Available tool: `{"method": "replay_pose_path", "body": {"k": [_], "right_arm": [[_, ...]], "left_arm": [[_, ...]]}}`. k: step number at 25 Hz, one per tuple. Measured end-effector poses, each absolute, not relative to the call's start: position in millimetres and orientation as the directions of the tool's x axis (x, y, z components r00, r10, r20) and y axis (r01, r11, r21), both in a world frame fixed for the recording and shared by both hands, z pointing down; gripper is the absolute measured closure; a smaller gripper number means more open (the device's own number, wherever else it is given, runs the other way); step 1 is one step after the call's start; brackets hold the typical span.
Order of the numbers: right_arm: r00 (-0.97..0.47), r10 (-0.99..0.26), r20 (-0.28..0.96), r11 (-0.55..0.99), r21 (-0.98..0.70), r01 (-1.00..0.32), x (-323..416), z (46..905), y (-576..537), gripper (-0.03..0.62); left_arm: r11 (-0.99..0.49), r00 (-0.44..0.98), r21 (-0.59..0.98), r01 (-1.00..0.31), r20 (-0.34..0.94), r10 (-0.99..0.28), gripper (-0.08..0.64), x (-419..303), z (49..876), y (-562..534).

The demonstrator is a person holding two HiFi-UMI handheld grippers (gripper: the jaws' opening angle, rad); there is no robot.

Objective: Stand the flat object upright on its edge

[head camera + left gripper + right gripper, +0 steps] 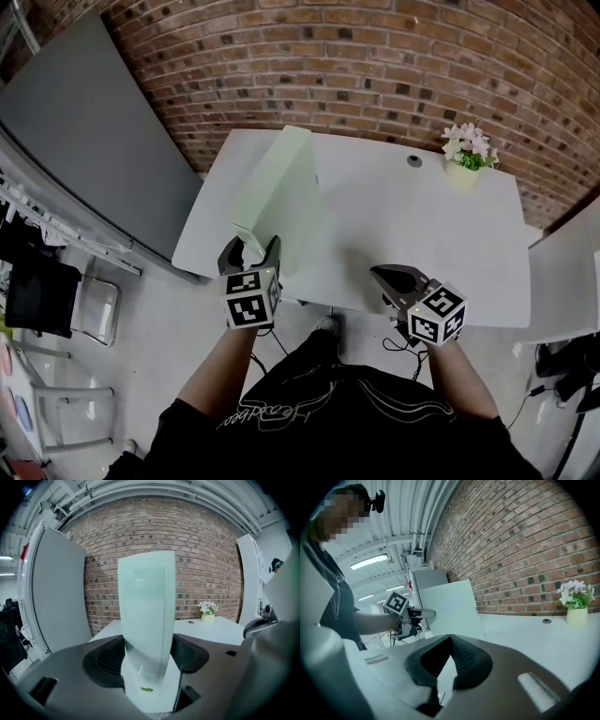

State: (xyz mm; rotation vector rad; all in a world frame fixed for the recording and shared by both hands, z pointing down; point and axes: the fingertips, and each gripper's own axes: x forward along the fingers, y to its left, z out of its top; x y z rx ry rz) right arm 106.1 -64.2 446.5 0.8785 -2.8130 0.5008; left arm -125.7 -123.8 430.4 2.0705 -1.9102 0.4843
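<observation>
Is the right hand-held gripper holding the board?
No, the right hand-held gripper is shut and empty, clear of the board.

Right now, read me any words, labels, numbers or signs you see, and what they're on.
Cursive print on the black shirt: upside down, too blurred to read.
Pale green panel: no print visible.
Left gripper and right gripper: square marker patterns, no letters.

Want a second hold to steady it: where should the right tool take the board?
Probably the top edge, from above: the board stands on edge, only its thickness fits the jaws, and the left tool fills the near end.
</observation>
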Motion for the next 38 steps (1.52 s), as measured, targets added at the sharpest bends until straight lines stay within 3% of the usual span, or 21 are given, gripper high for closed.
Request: {"method": "replay_pose_path", "body": {"k": [38], "right_arm": [[-0.743, -0.591, 0.316, 0.656, -0.349, -0.67, 126, 484, -211, 0.588]], "left_arm": [[0.047, -0.056, -0.033, -0.998, 0.415, -0.908, 0.258, -125, 431, -335]]}}
